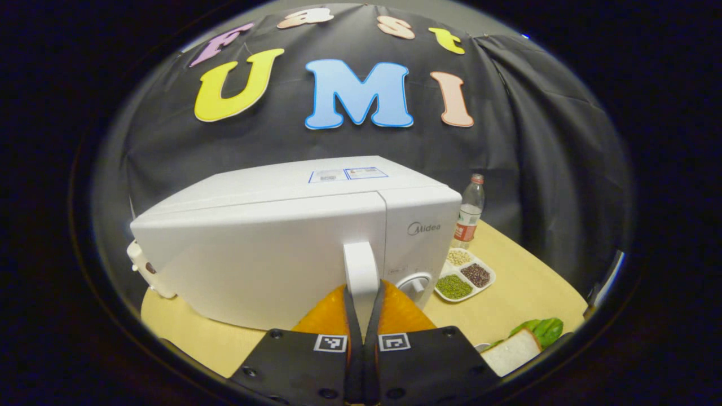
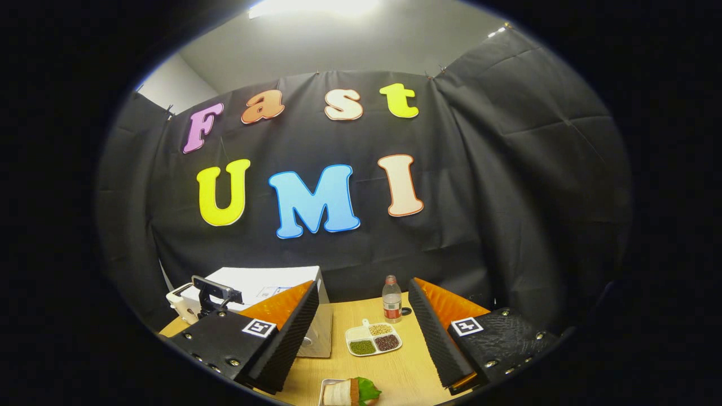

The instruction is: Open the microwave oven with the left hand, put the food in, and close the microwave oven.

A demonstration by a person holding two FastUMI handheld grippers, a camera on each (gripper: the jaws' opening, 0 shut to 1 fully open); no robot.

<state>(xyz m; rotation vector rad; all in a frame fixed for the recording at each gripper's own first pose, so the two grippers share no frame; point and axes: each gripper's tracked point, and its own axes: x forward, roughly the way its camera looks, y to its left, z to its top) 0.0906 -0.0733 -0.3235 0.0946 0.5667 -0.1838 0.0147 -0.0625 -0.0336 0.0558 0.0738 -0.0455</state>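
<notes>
Clamping the door handle (image 1: 361,270) of the microwave oven (image 1: 293,248), the left hand-held gripper (image 1: 362,316) is set to pull it open. The right hand-held gripper (image 2: 361,332) waits spread wide above the food (image 2: 350,391) on the desk (image 2: 395,372).

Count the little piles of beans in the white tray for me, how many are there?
3. In the divided tray right of the microwave: pale beans at the back, dark beans on the right, green beans in front. None looks hidden.
</notes>
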